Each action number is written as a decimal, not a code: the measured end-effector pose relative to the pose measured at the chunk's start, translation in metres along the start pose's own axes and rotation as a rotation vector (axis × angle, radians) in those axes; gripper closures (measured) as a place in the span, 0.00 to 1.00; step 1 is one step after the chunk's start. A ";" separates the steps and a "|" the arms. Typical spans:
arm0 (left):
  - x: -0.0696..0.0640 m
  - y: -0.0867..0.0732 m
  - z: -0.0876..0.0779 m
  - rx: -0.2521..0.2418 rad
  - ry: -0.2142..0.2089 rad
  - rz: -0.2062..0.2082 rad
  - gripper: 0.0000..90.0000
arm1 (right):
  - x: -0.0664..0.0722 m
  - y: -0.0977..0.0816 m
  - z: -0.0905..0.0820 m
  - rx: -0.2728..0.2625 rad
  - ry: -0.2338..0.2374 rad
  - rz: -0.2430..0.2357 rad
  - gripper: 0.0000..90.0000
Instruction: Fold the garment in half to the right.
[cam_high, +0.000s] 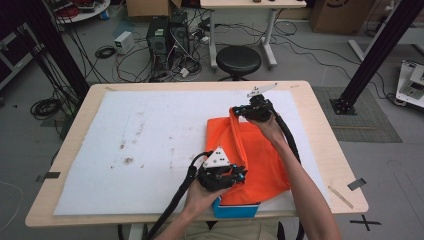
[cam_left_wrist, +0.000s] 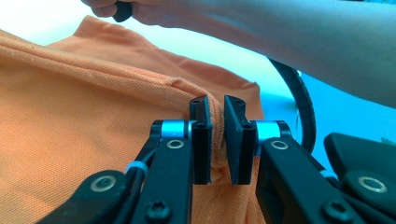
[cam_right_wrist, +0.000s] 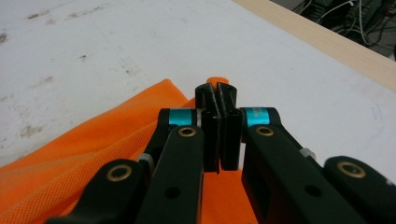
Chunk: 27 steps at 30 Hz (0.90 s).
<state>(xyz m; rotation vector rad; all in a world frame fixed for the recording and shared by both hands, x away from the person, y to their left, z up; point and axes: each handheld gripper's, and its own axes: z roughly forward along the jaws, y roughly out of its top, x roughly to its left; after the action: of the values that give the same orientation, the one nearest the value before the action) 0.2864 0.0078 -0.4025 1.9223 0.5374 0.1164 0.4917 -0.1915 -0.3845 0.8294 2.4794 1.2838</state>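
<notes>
An orange knit garment (cam_high: 252, 155) lies folded on the right half of the white sheet (cam_high: 150, 140). My left gripper (cam_high: 239, 174) is at its near left edge, shut on a bunched fold of the orange fabric (cam_left_wrist: 217, 135). My right gripper (cam_high: 235, 111) is at the garment's far corner, shut on a thin edge of the cloth (cam_right_wrist: 218, 112), with an orange tip poking past the pads. In the left gripper view the person's right forearm (cam_left_wrist: 289, 42) crosses above the garment (cam_left_wrist: 79, 121). Orange cloth (cam_right_wrist: 84, 158) spreads below the right gripper.
A blue item (cam_high: 235, 209) peeks from under the garment at the table's near edge. The wooden table (cam_high: 320, 130) borders the sheet. A black stool (cam_high: 238, 61), a computer tower (cam_high: 159, 35) and cables sit on the floor beyond.
</notes>
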 end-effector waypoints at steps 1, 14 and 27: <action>-0.001 0.002 0.003 0.000 0.000 0.000 0.91 | -0.001 -0.001 -0.002 0.001 -0.004 0.003 1.00; -0.006 0.013 0.042 0.043 -0.014 0.016 0.91 | -0.021 -0.019 -0.016 0.032 -0.056 0.028 1.00; -0.011 0.023 0.075 0.078 -0.045 0.028 0.91 | -0.039 -0.039 -0.032 0.047 -0.105 0.061 1.00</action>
<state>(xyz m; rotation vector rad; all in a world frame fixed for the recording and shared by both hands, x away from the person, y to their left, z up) 0.3082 -0.0680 -0.4104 2.0044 0.4915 0.0710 0.4942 -0.2533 -0.3990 0.9654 2.4275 1.1734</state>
